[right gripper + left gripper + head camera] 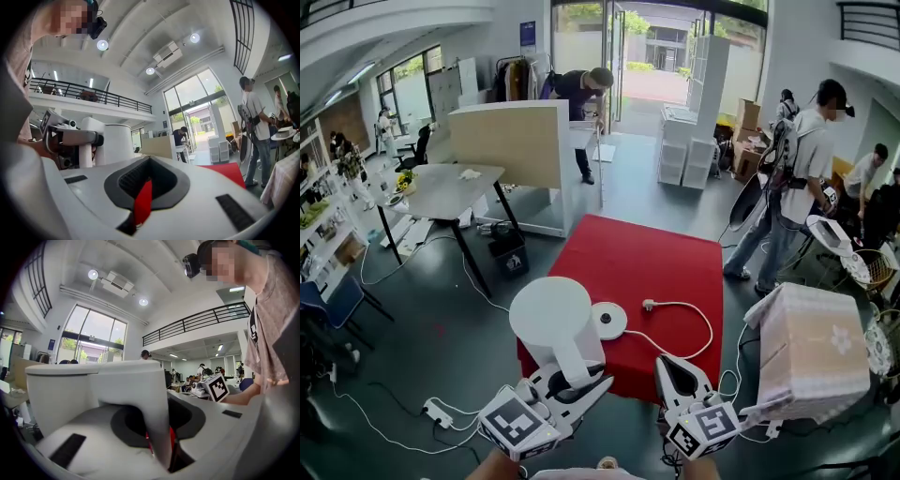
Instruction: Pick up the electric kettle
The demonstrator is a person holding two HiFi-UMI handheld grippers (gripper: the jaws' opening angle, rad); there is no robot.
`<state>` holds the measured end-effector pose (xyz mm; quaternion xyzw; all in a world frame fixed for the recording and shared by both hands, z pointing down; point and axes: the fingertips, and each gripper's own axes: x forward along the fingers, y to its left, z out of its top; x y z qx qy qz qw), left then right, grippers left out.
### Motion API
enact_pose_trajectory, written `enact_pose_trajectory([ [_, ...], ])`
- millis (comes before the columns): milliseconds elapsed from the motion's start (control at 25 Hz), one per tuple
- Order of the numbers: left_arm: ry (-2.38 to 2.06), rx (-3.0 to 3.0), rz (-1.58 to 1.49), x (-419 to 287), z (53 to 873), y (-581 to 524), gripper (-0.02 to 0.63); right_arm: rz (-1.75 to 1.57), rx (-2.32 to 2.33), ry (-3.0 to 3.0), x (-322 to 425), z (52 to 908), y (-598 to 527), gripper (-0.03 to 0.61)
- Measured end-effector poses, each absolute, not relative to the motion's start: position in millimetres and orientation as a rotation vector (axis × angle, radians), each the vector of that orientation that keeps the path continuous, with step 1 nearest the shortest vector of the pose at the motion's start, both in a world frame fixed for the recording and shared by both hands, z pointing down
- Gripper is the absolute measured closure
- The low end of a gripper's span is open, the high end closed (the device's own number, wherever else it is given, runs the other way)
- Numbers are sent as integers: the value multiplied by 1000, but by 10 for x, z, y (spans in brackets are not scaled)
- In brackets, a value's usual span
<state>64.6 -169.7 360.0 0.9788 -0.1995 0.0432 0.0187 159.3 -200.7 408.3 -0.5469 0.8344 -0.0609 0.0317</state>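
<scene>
Nearest, the left gripper (581, 380) has its jaws partly closed around the handle (152, 420) of the white electric kettle (551, 319), pads pressing on it from both sides. The kettle is held upright over the near left corner of the red table (661, 253). The right gripper (675, 370) sits just right of it, jaws drawn together with nothing between them. Beyond, the round kettle base (607, 321) lies on the table, apart from the kettle, and its white cord (698, 328) loops to the right.
</scene>
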Motion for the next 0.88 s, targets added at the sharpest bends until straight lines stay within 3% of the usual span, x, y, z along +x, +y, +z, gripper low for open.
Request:
enact_pose_trajectory([
  [880, -620, 3089, 107, -654, 3707, -755, 531, -121, -1688, 2596, 267, 3948, -714, 569],
])
